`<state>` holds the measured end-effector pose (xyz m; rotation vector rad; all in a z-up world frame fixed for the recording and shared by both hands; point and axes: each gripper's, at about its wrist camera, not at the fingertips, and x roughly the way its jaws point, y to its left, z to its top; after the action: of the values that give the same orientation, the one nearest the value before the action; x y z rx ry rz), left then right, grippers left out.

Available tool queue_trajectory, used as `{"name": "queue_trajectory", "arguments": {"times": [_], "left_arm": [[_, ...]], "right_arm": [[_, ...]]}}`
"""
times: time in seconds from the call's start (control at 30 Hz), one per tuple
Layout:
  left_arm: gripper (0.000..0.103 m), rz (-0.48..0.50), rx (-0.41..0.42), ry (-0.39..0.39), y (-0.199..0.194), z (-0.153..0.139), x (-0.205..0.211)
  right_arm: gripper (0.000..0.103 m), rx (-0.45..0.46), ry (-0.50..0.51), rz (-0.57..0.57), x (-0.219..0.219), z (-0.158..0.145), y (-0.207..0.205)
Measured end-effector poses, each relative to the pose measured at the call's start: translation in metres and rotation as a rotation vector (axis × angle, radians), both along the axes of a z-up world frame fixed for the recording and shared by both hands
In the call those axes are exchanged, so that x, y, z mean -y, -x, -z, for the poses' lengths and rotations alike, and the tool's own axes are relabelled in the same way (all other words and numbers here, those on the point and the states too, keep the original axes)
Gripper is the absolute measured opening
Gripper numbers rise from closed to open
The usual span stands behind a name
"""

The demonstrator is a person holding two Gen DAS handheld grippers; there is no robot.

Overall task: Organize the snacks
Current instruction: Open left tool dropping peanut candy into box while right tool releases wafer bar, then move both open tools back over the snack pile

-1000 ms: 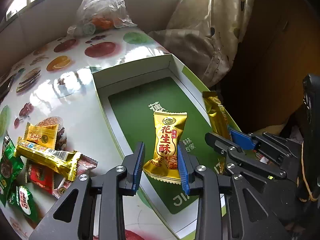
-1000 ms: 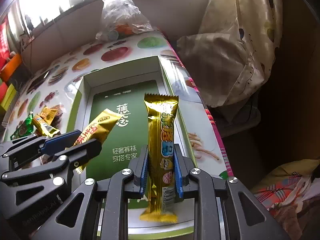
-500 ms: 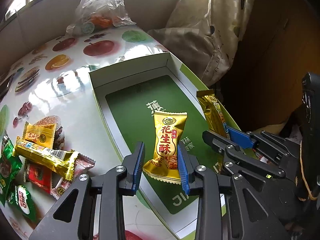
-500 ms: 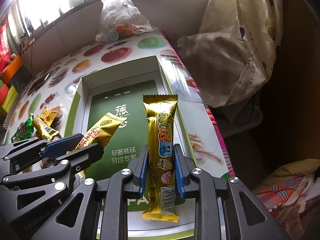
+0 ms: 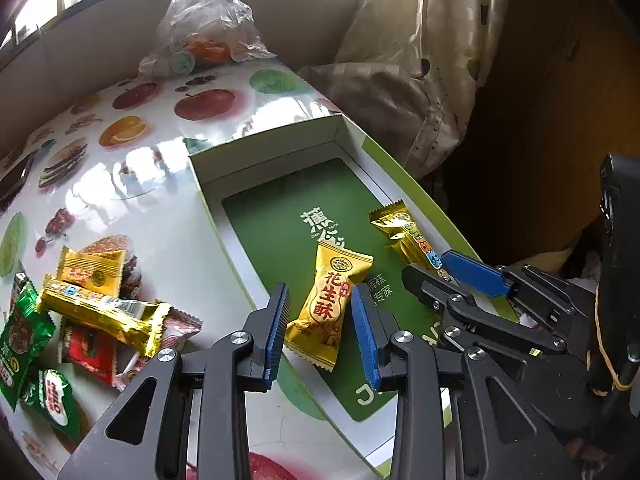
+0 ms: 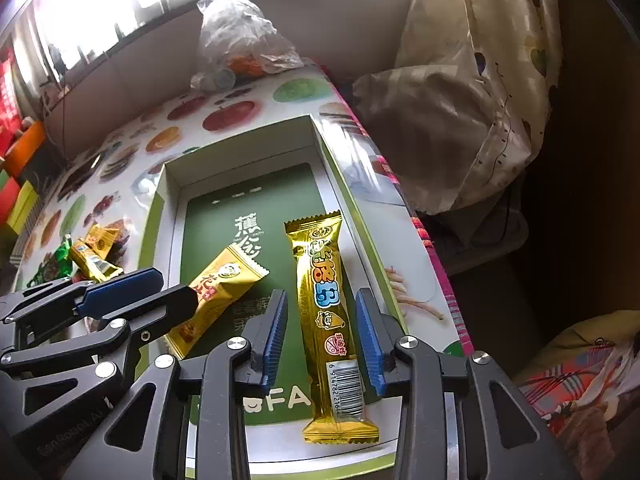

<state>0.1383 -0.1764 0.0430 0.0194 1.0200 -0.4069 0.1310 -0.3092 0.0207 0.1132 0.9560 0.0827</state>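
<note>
Two tools: left tool (image 5: 320, 318) pinches the peanut candy (image 5: 330, 306); right tool (image 6: 322, 326) is opening, gold bar (image 6: 326, 312) lying loose between its pads, lower centre.

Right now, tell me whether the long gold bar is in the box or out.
In. The long gold bar lies flat on the green floor of the box, between the opening right tongs, whose pads stand clear of it.

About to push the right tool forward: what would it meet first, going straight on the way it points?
Most likely the long gold foil snack bar lying between the opening jaws of the right tool, then the green floor of the shallow white cardboard box beneath; depth is unclear.
</note>
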Motion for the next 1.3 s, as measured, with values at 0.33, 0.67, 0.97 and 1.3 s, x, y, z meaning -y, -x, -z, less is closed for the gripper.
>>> {"name": "queue_trajectory", "arguments": {"times": [0.33,0.67,0.97,1.3], "left_arm": [[0.039,-0.021,0.038,0.007,0.016,-0.014,-0.017],[0.050,-0.058,0.104,-0.007,0.036,-0.029,-0.038],[0.050,-0.111,0.168,-0.031,0.055,-0.039,-0.068],[0.050,-0.169,0.213,-0.060,0.072,-0.041,-0.104]], "right_arm": [[0.044,0.050,-0.017,0.016,-0.003,-0.014,0.011],[0.045,0.086,-0.007,0.017,-0.016,-0.027,0.028],[0.045,0.137,-0.005,-0.019,-0.040,-0.043,0.044],[0.045,0.165,-0.001,-0.078,-0.073,-0.048,0.054]]}}
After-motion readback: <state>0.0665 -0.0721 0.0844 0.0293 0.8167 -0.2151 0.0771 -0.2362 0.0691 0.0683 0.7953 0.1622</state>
